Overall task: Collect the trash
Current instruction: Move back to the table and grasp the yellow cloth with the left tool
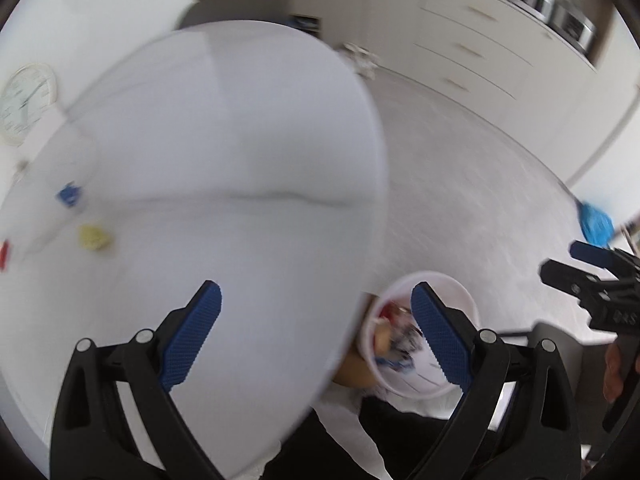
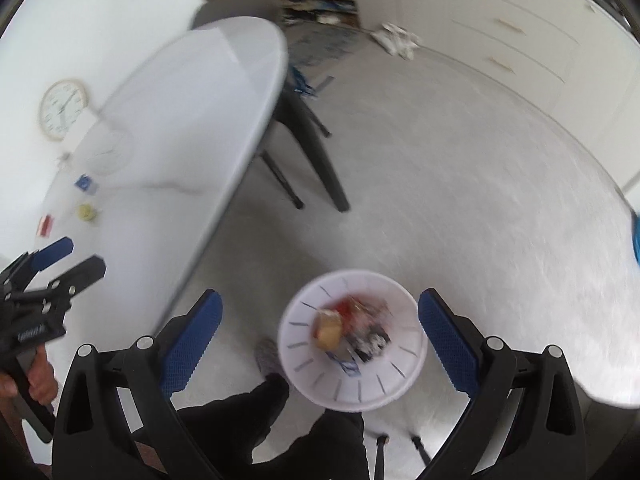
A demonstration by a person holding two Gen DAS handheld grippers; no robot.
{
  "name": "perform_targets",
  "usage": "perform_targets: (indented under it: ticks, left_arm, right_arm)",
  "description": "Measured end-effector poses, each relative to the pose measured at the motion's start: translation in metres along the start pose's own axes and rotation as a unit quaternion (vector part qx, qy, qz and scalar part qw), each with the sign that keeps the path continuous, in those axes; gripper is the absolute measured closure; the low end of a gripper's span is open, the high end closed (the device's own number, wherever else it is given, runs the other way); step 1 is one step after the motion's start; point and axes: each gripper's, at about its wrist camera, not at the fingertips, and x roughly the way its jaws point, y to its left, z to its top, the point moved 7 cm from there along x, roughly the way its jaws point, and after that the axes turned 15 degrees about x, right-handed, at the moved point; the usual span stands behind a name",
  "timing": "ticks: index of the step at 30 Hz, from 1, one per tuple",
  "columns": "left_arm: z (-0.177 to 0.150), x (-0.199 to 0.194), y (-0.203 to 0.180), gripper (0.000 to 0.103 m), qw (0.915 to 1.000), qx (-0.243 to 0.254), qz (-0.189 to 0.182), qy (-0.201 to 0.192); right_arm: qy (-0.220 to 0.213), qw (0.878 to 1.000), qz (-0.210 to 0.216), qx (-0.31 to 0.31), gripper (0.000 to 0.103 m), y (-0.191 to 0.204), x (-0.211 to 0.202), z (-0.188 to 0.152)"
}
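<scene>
A white bin (image 2: 304, 376) stands on the floor by the table, holding a bread-like lump (image 2: 328, 328), red scraps and dark wrappers. High over it my right gripper (image 2: 320, 296) is open, with nothing between its blue pads. My left gripper (image 1: 316, 292) is open and empty too, spanning the table's edge, with the bin (image 1: 460, 292) under its right finger. On the white oval table (image 1: 240, 120) lie a blue scrap (image 1: 69, 194), a yellow scrap (image 1: 94, 237) and a red scrap (image 1: 4, 254). Each view shows the other gripper: the right (image 1: 560, 258), the left (image 2: 84, 256).
A person's dark trouser legs (image 2: 240, 420) and a grey-socked foot (image 2: 268, 356) are beside the bin. Black chair legs (image 2: 316, 152) stand past the table. A clock (image 2: 62, 108) leans at the table's far left. White drawers (image 2: 520, 40) line the back, and a blue thing (image 1: 596, 222) lies on the floor.
</scene>
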Motion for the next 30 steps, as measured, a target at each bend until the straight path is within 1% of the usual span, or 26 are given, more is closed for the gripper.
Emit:
perform_targets:
  ticks: [4,7,10,13,15,18,20,21,23,24,27,30]
  left_arm:
    - [-0.012,-0.008,0.076,0.011,0.9969,-0.063,0.048,-0.002]
    - [-0.024,-0.006,0.120,0.011,0.9930,-0.098,0.066,0.003]
    - [-0.033,-0.008,0.152,0.011,0.9900,-0.117,0.079,0.006]
    - [-0.043,-0.004,0.170,0.011,0.9880,-0.124,0.091,0.009]
    - [-0.046,0.008,0.183,0.011,0.9868,-0.133,0.091,0.015]
    - [-0.050,0.039,0.207,0.011,0.9832,-0.158,0.087,0.030]
    - [-0.051,0.060,0.225,0.011,0.9782,-0.185,0.085,0.040]
    - [-0.052,0.072,0.236,0.011,0.9742,-0.203,0.087,0.046]
    - [-0.055,0.087,0.249,0.012,0.9688,-0.227,0.087,0.049]
    - [-0.055,0.095,0.256,0.014,0.9663,-0.236,0.087,0.053]
    - [-0.055,0.113,0.269,0.026,0.9621,-0.251,0.086,0.063]
    - [-0.055,0.123,0.271,0.037,0.9618,-0.249,0.088,0.072]
  right_arm:
    - [-0.017,0.997,0.028,-0.068,0.005,0.072,-0.001,0.011]
    - [-0.024,0.994,0.046,-0.101,0.003,0.116,0.000,0.011]
    - [-0.025,0.991,0.066,-0.118,0.003,0.152,0.002,0.010]
    - [-0.018,0.989,0.080,-0.123,0.003,0.177,0.003,0.005]
    - [-0.014,0.989,0.084,-0.124,0.003,0.190,0.002,0.002]
    - [-0.011,0.988,0.086,-0.128,0.003,0.203,0.000,-0.004]
    - [-0.013,0.988,0.080,-0.133,0.003,0.208,-0.001,-0.006]
    - [-0.013,0.988,0.077,-0.135,0.003,0.208,-0.001,-0.007]
    - [-0.011,0.988,0.073,-0.137,0.003,0.209,-0.001,-0.008]
    - [-0.010,0.988,0.070,-0.137,0.003,0.211,0.001,-0.010]
    - [-0.005,0.989,0.064,-0.133,0.003,0.211,0.004,-0.011]
    - [0.003,0.990,0.059,-0.127,0.003,0.208,0.007,-0.013]
